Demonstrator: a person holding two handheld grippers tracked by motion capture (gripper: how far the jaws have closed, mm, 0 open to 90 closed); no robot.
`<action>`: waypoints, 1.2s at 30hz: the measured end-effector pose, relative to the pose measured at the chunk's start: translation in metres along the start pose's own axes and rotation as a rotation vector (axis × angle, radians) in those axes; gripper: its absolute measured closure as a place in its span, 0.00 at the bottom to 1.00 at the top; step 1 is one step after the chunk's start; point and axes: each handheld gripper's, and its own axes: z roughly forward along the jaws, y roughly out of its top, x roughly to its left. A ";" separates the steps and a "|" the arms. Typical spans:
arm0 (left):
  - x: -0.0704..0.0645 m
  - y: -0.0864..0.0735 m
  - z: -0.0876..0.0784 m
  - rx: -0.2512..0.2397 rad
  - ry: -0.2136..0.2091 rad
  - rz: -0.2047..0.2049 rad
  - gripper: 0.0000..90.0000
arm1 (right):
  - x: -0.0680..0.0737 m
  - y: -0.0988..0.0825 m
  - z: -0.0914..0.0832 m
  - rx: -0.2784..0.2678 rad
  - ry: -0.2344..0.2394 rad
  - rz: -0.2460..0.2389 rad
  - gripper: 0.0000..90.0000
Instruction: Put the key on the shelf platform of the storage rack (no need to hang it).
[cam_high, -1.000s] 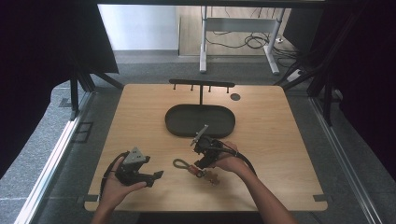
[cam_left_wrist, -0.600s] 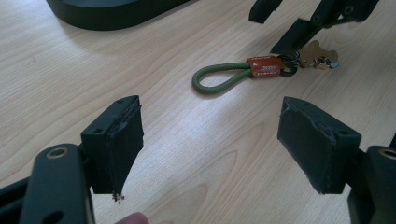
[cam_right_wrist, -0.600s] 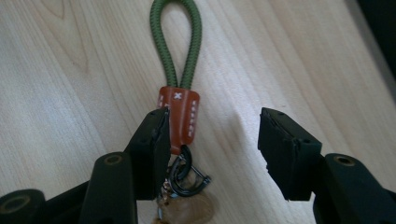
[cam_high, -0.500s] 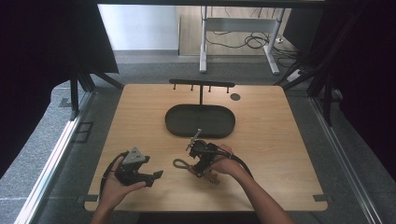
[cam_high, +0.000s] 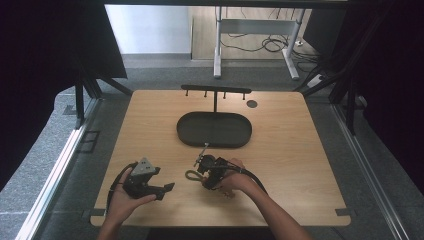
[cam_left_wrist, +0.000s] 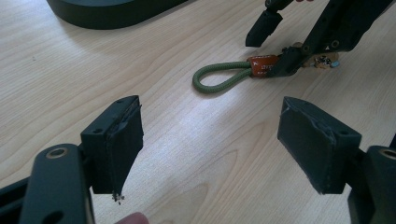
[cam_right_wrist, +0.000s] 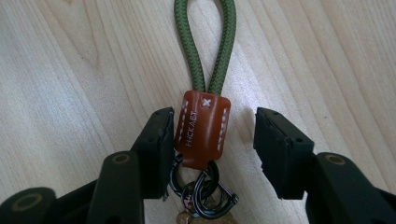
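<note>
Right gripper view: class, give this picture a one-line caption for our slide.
Open right tool straddling the brown leather tab of a green cord keychain lying on the wooden table.

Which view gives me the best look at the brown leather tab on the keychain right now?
The right gripper view: the leather tab sits close up between the open right claw, stitching and lettering legible. The left gripper view shows it small and side-on; the high view shows the keychain as a speck.

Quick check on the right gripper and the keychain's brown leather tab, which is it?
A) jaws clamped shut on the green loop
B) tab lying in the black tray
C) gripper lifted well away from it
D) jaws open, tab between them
D: in the right gripper view the right gripper has its jaws spread, with the leather tab between them, against one jaw and clear of the other.
</note>
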 end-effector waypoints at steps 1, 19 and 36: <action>0.000 0.000 0.000 0.002 0.000 0.001 0.25 | -0.001 0.000 0.001 0.002 -0.001 -0.012 0.56; 0.000 0.000 0.001 0.004 -0.001 -0.001 0.25 | 0.001 -0.001 0.002 0.008 0.028 -0.002 0.74; 0.000 -0.001 0.003 0.010 -0.001 0.000 0.25 | -0.007 -0.007 -0.025 -0.019 0.012 -0.021 0.74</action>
